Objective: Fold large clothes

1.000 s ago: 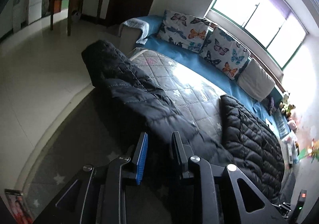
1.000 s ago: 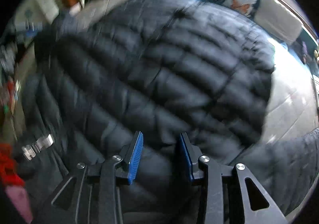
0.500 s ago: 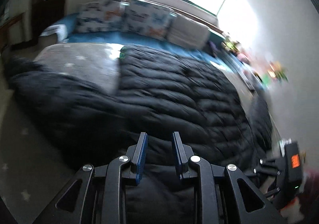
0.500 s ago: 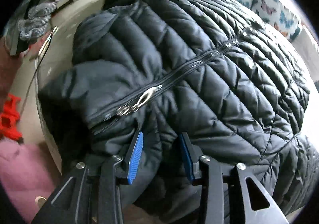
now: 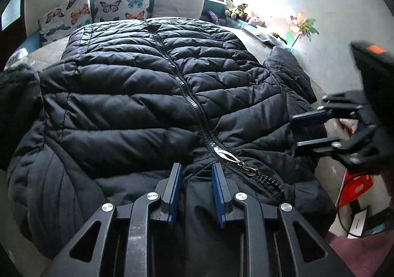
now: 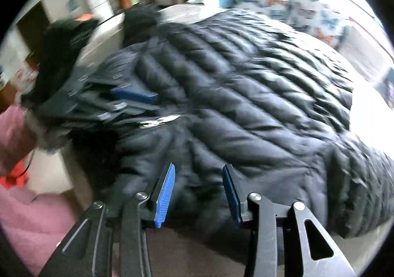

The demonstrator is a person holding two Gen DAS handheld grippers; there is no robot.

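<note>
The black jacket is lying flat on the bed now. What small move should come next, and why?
Probably bring the right gripper onto the sleeve beside it and close. The jacket lies spread front up with the zipper shut, so a sleeve can fold inward first. The right fingers are opening with nothing pinched; the left gripper sits at the collar, fingers apart.

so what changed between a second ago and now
The left gripper swung from the jacket's side round to its collar end, and now looks up the zipper. The right gripper slid off toward the collar edge, its jaws opening with nothing pinched between them. Neither took hold of anything. The black puffer jacket stayed spread flat, zipped up, on the bed.
</note>
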